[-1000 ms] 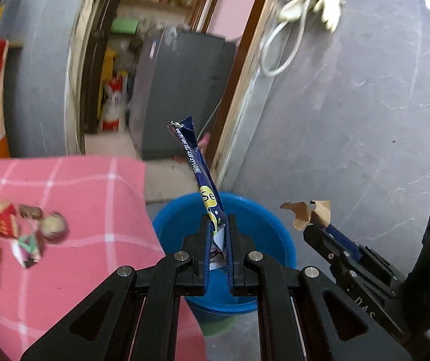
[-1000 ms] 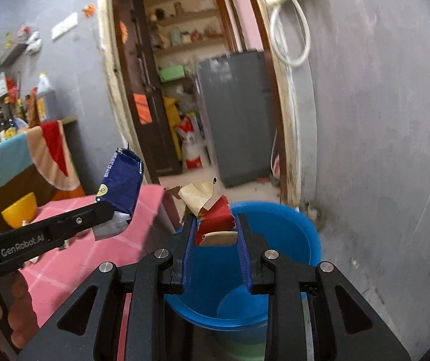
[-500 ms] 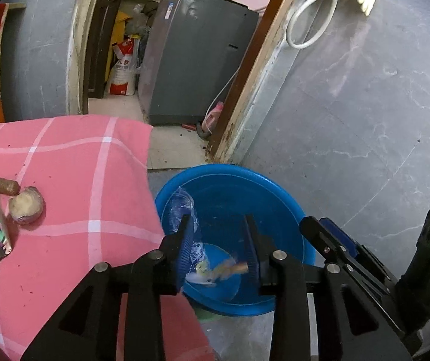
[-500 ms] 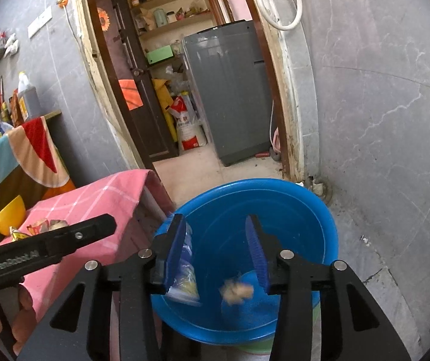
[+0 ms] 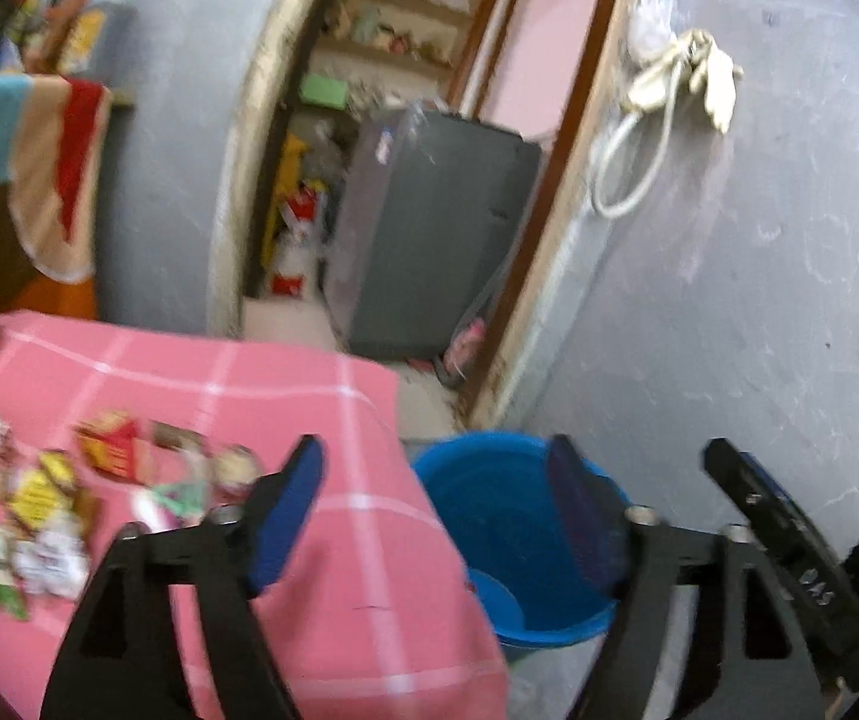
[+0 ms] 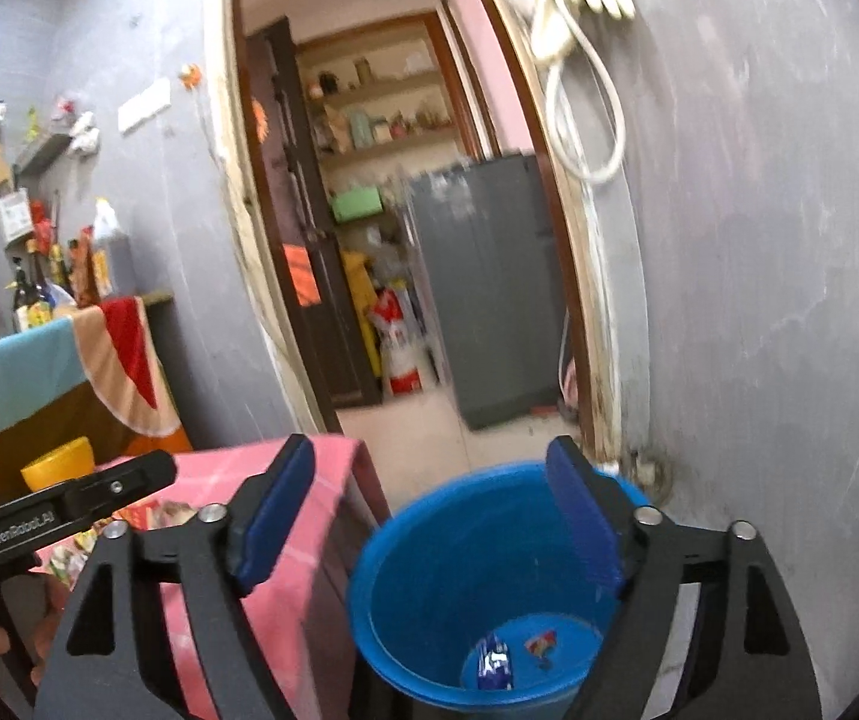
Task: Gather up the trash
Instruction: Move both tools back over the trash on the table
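Both claws spread, gripping nothing.
Left gripper (image 5: 432, 498) is hovering between wrappers (image 5: 39, 504) leftward and blue bucket (image 5: 489, 480) rightward; right gripper (image 6: 429, 510) is hanging above the bucket's rim.

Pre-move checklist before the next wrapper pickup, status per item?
1. Left gripper empty, fingers spread wide: ok.
2. Right gripper empty, fingers spread wide: ok.
3. Dropped pieces inside the blue bucket: ok, a blue wrapper and a red scrap lie on its bottom.
4. More trash to collect: ok, a cluster of wrappers lies on the pink checked cloth.
5. Target wrapper sharply located: cannot tell, the left wrist view is motion-blurred and the pieces overlap.
6. Grippers apart from each other: ok, the right one's finger sits to the right of the left gripper with a gap.
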The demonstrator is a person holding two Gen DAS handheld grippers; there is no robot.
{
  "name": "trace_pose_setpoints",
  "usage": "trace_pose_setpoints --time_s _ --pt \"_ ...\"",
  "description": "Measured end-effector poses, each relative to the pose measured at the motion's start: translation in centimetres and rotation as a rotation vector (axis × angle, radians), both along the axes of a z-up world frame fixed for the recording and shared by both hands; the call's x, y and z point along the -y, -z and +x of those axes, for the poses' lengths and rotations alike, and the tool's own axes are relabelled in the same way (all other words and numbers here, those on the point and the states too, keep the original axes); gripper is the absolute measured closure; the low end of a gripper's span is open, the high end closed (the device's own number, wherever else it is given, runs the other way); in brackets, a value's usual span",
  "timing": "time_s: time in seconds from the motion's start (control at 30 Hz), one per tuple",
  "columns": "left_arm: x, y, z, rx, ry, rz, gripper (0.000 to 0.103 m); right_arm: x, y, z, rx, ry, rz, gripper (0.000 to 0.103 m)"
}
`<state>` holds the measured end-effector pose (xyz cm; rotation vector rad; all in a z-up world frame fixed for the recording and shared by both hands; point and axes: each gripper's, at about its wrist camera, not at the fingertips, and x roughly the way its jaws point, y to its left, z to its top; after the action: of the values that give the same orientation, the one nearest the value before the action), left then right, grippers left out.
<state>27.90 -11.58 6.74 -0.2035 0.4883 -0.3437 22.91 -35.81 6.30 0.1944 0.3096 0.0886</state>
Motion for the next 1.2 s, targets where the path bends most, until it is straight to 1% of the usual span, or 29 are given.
trace_pose_setpoints --time_s 0.03,0.1,0.13,0.17,0.27,0.43,0.57,0.77,0.87,0.97,1.03,1.2 --pt "-0.8 -0.3 -0.6 0.022 -0.024 -0.005 0.011 -0.5 -0.5 -0.4 0.021 -0.003 -0.008 0.016" --pt "-2.0 -0.8 -1.5 0.059 -0.060 -0.013 0.007 -1.4 -1.3 -1.1 0.064 -0.013 -0.016 0.008" --pt "-2.8 -1.1 -2.2 0.077 -0.078 -0.015 0.006 -1.9 -1.7 -1.5 0.084 -0.017 -0.021 0.001" --pt "-3.5 -1.3 -2.8 0.092 -0.098 -0.012 0.005 -2.4 -2.0 -1.8 0.102 -0.022 -0.025 0.000" --pt "-5.2 -1.8 -4.5 0.124 -0.141 -0.005 0.002 -3.9 -2.7 -2.7 0.148 -0.043 -0.034 0.000" --pt "-8.2 -2.2 -7.3 0.170 -0.211 0.013 0.002 -6.8 -3.6 -4.1 0.215 -0.087 -0.044 0.000" --pt "-10.5 -2.4 -9.4 0.201 -0.252 0.032 0.002 -9.0 -3.8 -5.1 0.258 -0.117 -0.053 0.000" --pt "-12.8 -1.8 -11.8 0.244 -0.298 0.088 0.002 -12.0 -3.6 -6.2 0.307 -0.157 -0.050 0.000" --pt "-13.9 -1.1 -12.6 0.250 -0.315 0.122 0.002 -13.5 -3.2 -6.2 0.306 -0.175 -0.071 0.000" --pt "-14.8 -0.2 -12.8 0.231 -0.318 0.145 0.002 -14.8 -2.6 -5.8 0.278 -0.200 -0.092 0.000" --pt "-15.3 0.7 -12.5 0.204 -0.321 0.161 0.002 -15.5 -2.1 -5.3 0.256 -0.214 -0.106 0.000" --pt "-16.5 2.0 -11.5 0.128 -0.300 0.159 0.002 -16.7 -0.7 -4.0 0.187 -0.243 -0.139 0.000"
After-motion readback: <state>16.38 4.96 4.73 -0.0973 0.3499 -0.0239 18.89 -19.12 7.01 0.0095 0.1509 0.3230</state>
